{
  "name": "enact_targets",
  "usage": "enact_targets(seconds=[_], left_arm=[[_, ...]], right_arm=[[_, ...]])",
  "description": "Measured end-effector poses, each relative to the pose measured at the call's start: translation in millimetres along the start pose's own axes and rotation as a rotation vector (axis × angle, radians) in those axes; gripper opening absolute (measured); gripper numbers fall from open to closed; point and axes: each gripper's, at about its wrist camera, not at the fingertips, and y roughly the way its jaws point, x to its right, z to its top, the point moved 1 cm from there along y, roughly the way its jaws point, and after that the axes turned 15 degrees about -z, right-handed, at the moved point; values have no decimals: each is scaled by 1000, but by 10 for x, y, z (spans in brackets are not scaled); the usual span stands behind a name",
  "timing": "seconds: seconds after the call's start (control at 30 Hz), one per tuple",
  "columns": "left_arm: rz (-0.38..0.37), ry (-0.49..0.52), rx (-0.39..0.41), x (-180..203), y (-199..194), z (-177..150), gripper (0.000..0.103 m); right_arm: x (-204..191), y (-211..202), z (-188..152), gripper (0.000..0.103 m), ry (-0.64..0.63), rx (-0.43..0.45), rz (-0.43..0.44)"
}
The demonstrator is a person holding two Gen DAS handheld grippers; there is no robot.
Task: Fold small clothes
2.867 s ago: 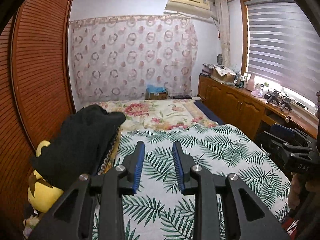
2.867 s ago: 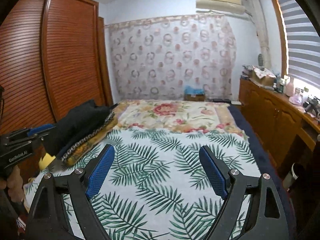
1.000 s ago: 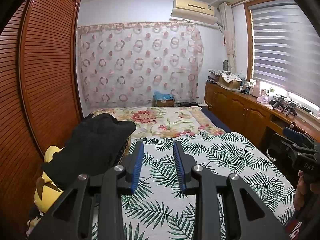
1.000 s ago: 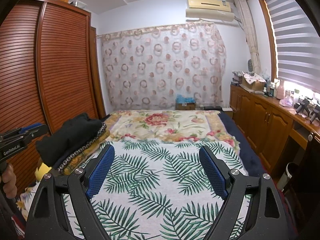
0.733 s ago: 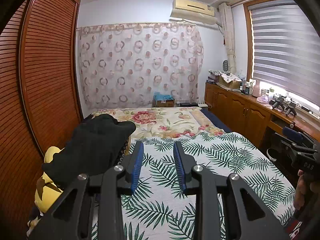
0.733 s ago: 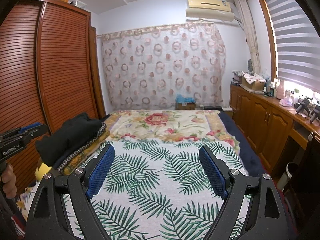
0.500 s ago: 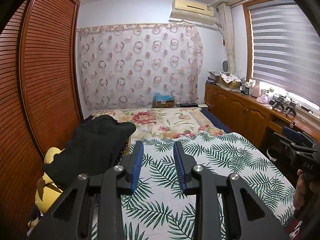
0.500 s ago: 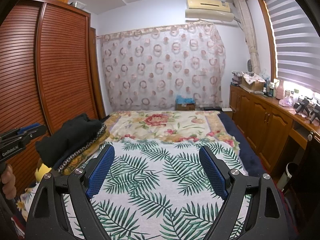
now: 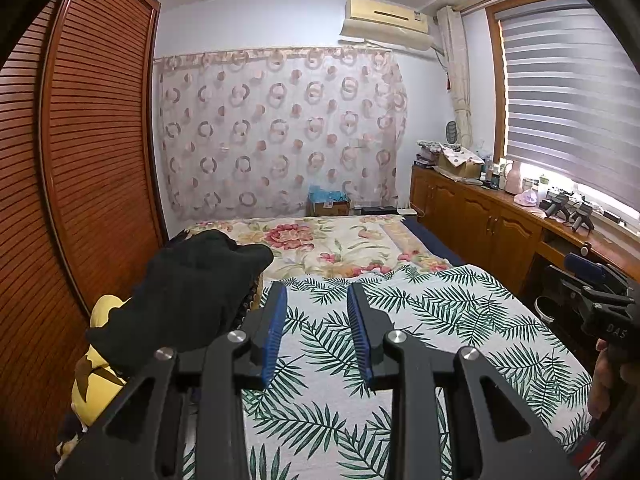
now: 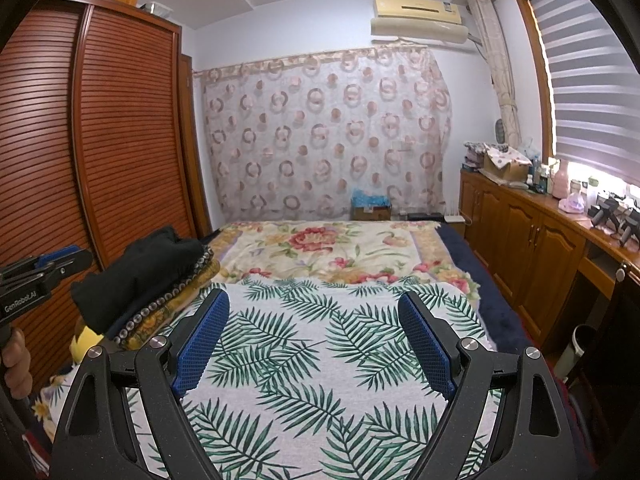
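Left wrist view looks down the bed (image 9: 460,312), whose near half is covered by a white spread with green palm leaves (image 9: 420,320) and whose far half carries a cream floral blanket (image 9: 320,240). A louvred wooden wardrobe (image 9: 80,180) runs along the left side, a curtain with ring patterns (image 9: 280,140) hangs behind the bed, and a wooden table (image 9: 500,224) below the window blind (image 9: 568,100) carries boxes and bottles. On the left edge of the bed lies a pile of black clothes (image 9: 192,292), resting on a folded patterned cloth (image 10: 168,312) with a yellow plush toy (image 9: 96,376) beneath it.

The left gripper (image 9: 316,304) hovers above the palm spread just right of the black clothes, its blue pads a narrow gap apart with nothing between them. The right gripper (image 10: 312,308) is held above the middle of the spread, jaws wide and empty, well apart from the clothes. Each gripper shows at the edge of the other's view, held by a hand.
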Motion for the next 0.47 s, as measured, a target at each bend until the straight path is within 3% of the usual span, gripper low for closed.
enact_targets(seconds=[0.47], left_arm=[[1,1,0,-1,-1,-2,30]], right_arm=[[-7,0,4,88,0,0,-1]])
